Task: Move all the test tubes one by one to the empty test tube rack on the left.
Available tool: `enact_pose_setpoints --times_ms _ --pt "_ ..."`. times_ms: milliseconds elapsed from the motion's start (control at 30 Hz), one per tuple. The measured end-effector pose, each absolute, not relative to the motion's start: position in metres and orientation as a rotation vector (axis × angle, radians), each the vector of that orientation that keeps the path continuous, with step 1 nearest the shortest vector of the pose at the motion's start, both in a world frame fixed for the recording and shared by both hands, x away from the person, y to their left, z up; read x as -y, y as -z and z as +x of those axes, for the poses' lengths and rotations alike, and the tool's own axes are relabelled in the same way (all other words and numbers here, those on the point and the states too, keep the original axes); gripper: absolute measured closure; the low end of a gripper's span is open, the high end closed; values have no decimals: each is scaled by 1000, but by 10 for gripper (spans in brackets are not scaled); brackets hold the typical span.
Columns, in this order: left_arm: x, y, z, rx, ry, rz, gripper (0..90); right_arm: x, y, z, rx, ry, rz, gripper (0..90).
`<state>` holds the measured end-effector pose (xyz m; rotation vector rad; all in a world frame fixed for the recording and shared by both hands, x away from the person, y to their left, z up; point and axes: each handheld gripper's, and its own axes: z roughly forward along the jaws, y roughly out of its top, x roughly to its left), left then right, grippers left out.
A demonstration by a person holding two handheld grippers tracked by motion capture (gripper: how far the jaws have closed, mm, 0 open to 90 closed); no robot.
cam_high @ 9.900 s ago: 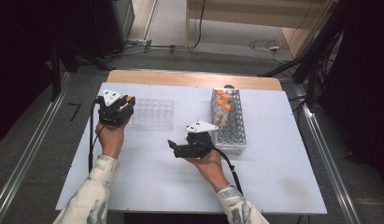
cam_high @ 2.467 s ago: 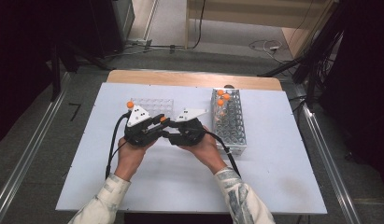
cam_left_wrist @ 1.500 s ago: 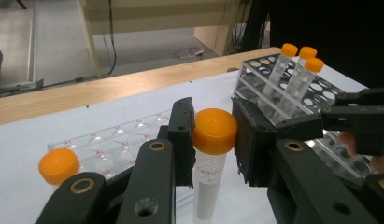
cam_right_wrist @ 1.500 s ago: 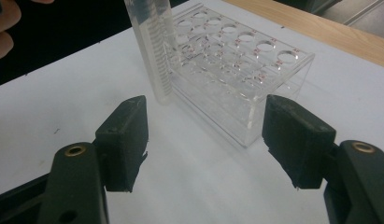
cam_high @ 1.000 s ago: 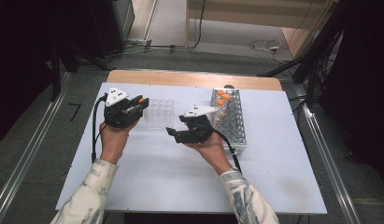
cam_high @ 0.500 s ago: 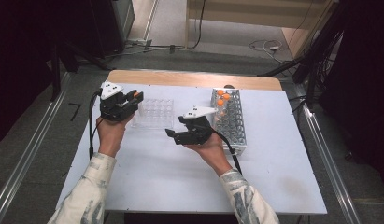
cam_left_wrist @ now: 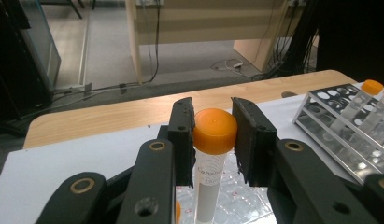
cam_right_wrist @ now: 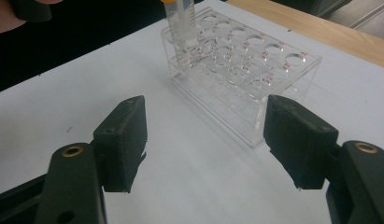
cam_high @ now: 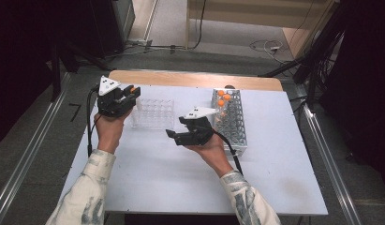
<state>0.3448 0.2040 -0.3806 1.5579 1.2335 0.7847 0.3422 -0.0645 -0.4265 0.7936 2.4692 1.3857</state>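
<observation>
Left gripper (cam_left_wrist: 213,140) pinches the tube (cam_left_wrist: 206,186) just under its orange cap (cam_left_wrist: 215,130), centre frame, above the clear rack (cam_high: 152,112). Light, smooth plastic, probably slippery, so grip below the cap. Right gripper (cam_right_wrist: 206,140) gapes empty, lower frame.

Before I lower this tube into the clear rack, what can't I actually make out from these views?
- Tube bottom end: cut off by the lower edge in the left gripper view, so its depth in the clear rack is unclear.
- Tube label: too small and blurred in the left gripper view.
- Which hole it sits over: hidden by the left gripper in the high view.
- Tube cap: cut off by the top edge in the right gripper view.
</observation>
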Motion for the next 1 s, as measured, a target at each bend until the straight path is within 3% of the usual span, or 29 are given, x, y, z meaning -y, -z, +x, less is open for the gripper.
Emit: enact_pose_setpoints --times_ms 867,1000 --pt "-197 420 345 -1263 -813 1671 694 66 428 341 -2469 -1394 790 289" --pt "-196 420 346 -1263 -811 1683 617 66 428 341 -2469 -1391 793 289"
